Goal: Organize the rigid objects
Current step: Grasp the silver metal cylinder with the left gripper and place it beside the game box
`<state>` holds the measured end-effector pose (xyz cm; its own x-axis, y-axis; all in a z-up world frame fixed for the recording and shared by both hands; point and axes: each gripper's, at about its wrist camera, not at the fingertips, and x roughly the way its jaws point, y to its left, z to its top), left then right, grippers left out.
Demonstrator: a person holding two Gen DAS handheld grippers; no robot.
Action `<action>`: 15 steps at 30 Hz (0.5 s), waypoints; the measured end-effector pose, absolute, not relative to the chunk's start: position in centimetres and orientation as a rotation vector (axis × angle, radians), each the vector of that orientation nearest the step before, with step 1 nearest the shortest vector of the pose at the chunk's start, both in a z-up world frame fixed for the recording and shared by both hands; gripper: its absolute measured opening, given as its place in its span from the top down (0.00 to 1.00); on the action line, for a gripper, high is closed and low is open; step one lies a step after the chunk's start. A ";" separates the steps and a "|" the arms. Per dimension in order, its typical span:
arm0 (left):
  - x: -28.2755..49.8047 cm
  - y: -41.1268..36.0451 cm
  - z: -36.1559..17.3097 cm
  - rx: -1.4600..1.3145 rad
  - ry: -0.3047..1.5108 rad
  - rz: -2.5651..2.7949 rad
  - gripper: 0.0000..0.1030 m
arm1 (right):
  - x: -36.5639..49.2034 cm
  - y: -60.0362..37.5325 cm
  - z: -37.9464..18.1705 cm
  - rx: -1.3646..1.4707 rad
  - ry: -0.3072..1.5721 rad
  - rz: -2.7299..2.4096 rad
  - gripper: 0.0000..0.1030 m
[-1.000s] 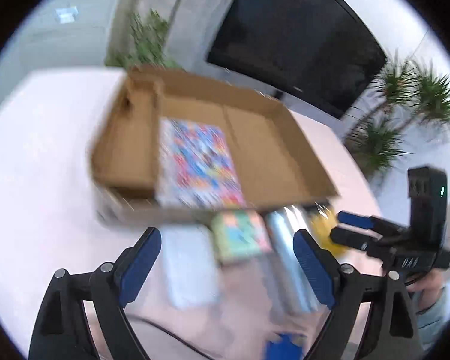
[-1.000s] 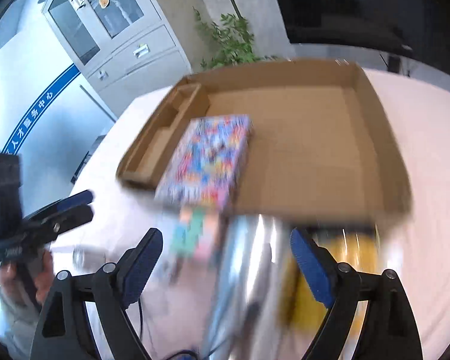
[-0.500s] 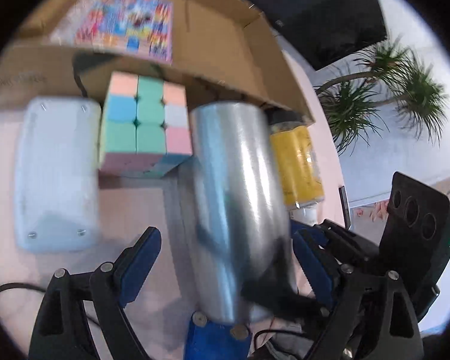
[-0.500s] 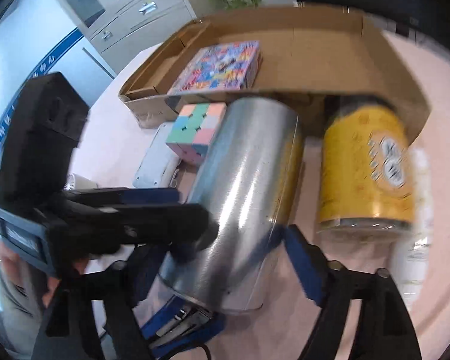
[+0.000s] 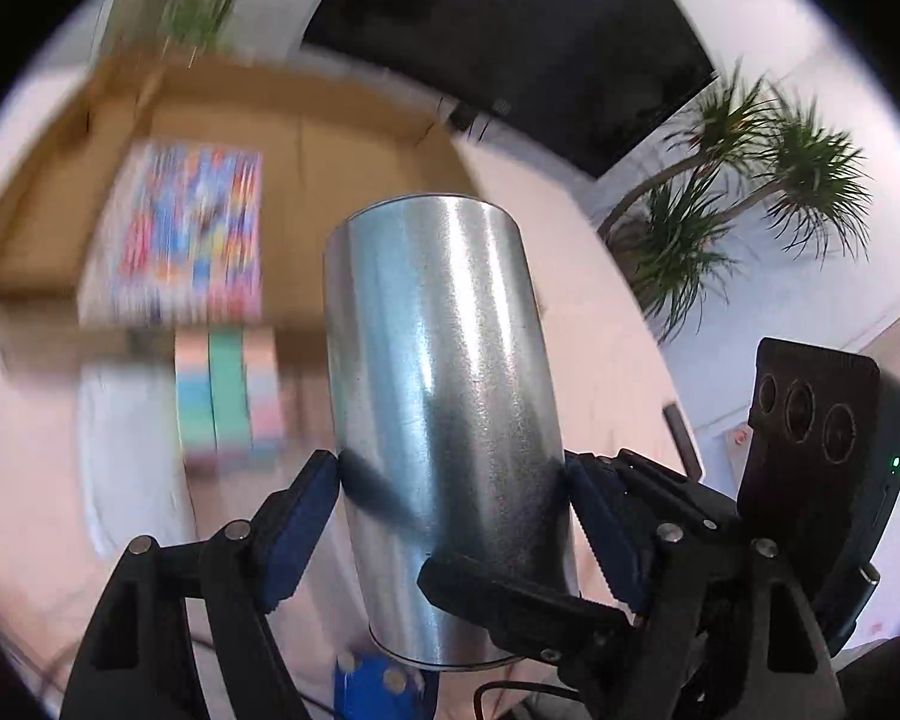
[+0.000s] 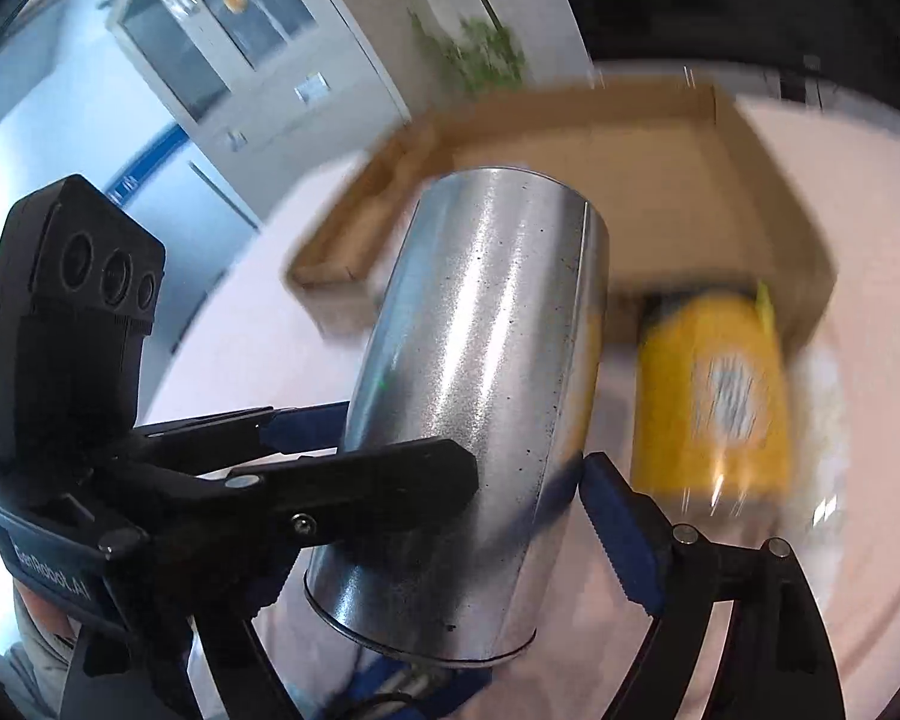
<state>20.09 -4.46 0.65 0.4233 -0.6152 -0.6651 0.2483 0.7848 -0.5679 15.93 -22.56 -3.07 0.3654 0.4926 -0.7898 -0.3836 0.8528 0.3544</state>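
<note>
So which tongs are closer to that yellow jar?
Right. The right tongs hold the silver can with one finger just beside the yellow jar; the left tongs, closing on that can, reach in from its far side.

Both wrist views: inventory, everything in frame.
metal can: 1, silver, gripped between both claws
cardboard box: 1, brown, on table behind can
flat printed box: 1, multicolour, inside cardboard box
cube: 1, pastel, on table before cardboard box
jar: 1, yellow, on table against cardboard box front
device: 1, white, beside cube, blurred
table: 1, pink
screen: 1, black, background
plants: several, green, background
left claw: 1, black, blue pads, closing on can
right claw: 1, same colours, pads on can
</note>
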 end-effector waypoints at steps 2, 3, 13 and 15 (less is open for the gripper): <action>22.1 -4.8 2.9 -0.377 0.949 -0.559 0.24 | 17.5 -22.6 -0.7 0.107 0.995 0.585 0.17; 23.9 -5.0 3.9 -0.367 0.935 -0.564 0.24 | 18.5 -22.5 0.1 0.100 0.974 0.589 0.17; 37.2 -3.6 -1.7 -0.424 1.121 -0.528 0.24 | 32.5 -21.4 -2.8 0.117 1.111 0.591 0.17; 38.7 -3.3 -4.8 -0.457 1.202 -0.509 0.24 | 34.2 -21.5 -5.6 0.136 1.177 0.580 0.17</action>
